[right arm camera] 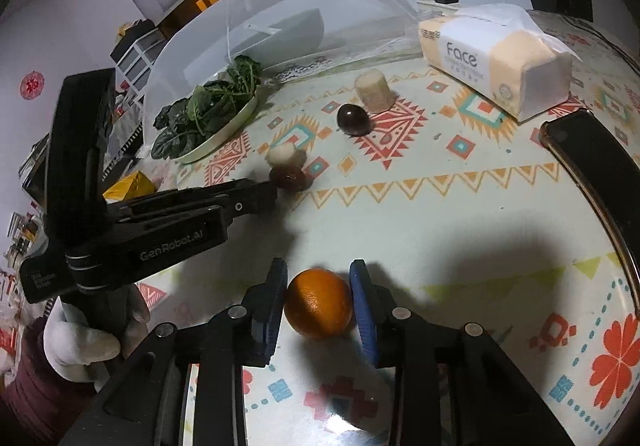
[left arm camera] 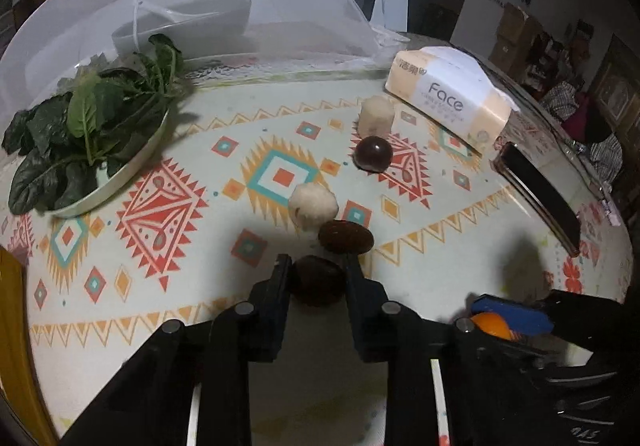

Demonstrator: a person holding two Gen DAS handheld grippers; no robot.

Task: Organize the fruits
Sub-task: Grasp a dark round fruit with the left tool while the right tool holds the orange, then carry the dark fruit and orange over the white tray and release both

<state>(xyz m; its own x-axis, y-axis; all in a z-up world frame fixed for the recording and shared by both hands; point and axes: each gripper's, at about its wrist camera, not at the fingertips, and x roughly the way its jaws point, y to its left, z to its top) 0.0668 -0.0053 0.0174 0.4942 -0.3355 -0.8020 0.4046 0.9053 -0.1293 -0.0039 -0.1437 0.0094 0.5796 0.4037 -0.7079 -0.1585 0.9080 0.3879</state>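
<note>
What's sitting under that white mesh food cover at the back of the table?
Under the mesh food cover, a white bowl holding a white spoon shows through. The netting blurs anything inside.

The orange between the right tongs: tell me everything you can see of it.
The orange is round and whole, with a deep orange, finely dimpled peel and a faint sheen on top. It sits on the patterned tablecloth, casting a shadow toward the camera. The right tongs bracket it, one blue-padded finger on each side; both pads sit at its flanks, though firm contact cannot be confirmed. In the left wrist view only a sliver of it shows beneath a blue pad. Nothing else touches it.
</note>
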